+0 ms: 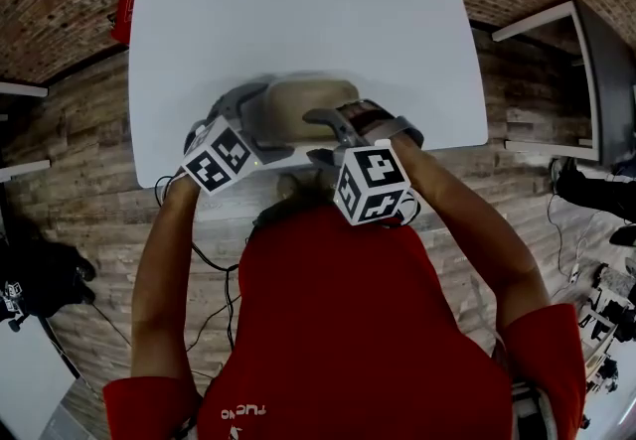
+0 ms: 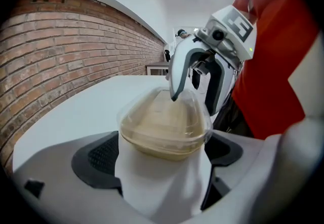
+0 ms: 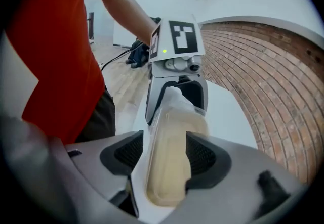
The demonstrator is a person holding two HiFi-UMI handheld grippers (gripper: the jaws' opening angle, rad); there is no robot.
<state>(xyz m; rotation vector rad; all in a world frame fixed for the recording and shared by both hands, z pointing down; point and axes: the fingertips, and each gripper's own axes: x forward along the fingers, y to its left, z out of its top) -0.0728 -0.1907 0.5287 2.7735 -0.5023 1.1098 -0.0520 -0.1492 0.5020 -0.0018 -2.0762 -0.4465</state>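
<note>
We see a clear lidded container [image 1: 298, 102] with a beige filling at the near edge of a white table [image 1: 298, 1], directly in front of a person in a red shirt [image 1: 348, 329]. Both grippers are on it. The left gripper [image 2: 163, 152] takes the container's left end. In the left gripper view the tub sits between the two dark pads [image 2: 98, 156] and fills the gap from one to the other, so the jaws are set moderately wide and closed on it. The right gripper [image 3: 166, 154] takes the opposite end. In the right gripper view the container runs lengthwise between the pads, which press it from both sides across a narrow gap. From the left gripper view we note that one right finger [image 2: 176, 74] comes down with its tip on the lid, while the other stands just beside the tub's far side. The two grippers face each other across the container, each in the other's camera, marker cubes toward the person. White tabletop shows under the tub between the left jaws. We cannot tell whether the base rests on the surface or is held just clear of it. Surroundings: a brick wall [image 2: 61, 56] behind the table, a wood floor [image 1: 89, 130] around it, and a small red object [image 1: 124, 13] at the table's far left corner.
</note>
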